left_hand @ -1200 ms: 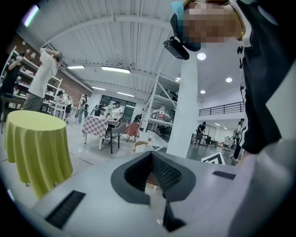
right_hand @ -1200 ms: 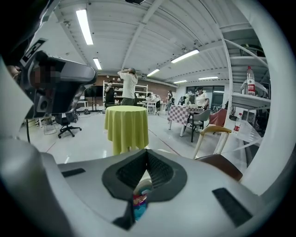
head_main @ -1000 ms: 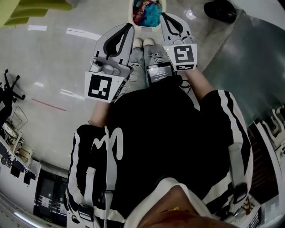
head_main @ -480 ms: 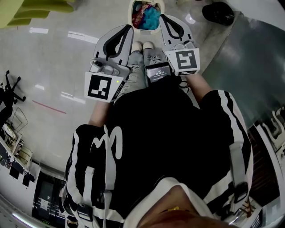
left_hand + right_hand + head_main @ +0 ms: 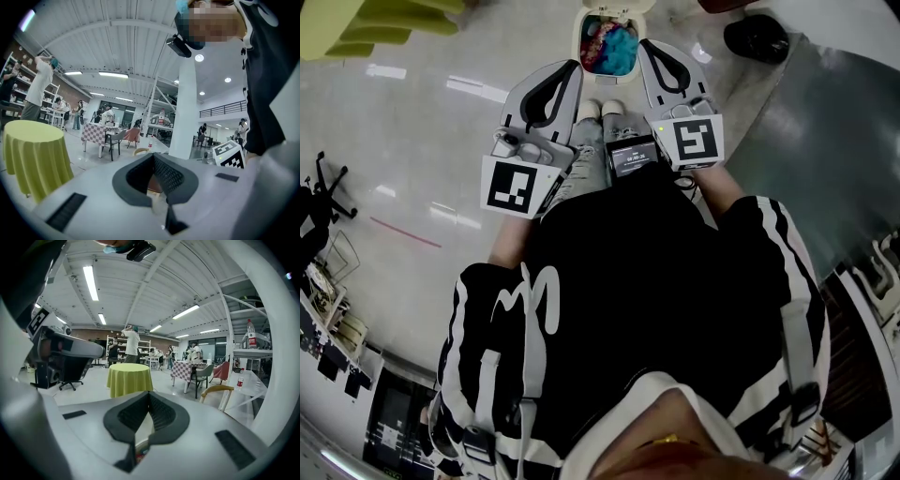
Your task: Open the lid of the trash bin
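Head view: left gripper (image 5: 573,65) and right gripper (image 5: 645,46), both closed empty, flank the open, rounded white trash bin (image 5: 579,42).

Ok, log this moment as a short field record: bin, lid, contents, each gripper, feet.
trash bin: on the floor, just ahead of the person's shoes
lid: up, bin mouth uncovered
contents: blue and red items visible inside
left gripper: jaws together, holding nothing, pointing toward the bin
right gripper: jaws together, holding nothing, tip beside the bin's right rim
shoes: between the two grippers
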Motion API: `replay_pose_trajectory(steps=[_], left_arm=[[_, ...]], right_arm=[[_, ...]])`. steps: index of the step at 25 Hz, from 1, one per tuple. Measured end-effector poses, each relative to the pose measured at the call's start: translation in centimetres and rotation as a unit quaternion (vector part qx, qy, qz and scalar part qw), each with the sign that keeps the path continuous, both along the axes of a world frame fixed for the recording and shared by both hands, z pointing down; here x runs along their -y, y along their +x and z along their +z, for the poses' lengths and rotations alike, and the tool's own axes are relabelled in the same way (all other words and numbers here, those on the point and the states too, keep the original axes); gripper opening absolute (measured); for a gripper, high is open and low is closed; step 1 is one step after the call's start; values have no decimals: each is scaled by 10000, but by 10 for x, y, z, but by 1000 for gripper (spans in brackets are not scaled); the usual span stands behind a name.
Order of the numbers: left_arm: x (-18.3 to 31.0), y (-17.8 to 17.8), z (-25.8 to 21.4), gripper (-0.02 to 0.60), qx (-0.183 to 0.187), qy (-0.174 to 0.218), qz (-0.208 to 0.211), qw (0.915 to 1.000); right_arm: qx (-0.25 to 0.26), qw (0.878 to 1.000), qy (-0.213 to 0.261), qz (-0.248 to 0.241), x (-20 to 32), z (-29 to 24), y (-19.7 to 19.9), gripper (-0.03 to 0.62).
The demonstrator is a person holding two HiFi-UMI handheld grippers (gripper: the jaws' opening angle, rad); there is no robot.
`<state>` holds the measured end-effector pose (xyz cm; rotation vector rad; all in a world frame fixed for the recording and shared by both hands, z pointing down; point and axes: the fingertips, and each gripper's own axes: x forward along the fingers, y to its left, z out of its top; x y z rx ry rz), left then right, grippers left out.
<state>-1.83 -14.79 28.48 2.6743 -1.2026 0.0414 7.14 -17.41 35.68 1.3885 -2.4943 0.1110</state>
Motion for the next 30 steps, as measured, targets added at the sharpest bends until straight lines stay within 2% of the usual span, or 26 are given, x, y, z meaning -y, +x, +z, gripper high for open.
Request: replay_pose_trajectory(steps=[8,23,30], left_arm=[[0,-1,-11,8,-11,46,28,10000],[1,1,-37,8,-41,379,154,9992],[4,-2,-58,8,-13,602,56,9982]], right_arm=[[141,9998,151,29,-2,-24,0,5],[341,9984,448,29,-6,-64,-4,5],[487,9956,792,-134,-12,-90,-10,5]])
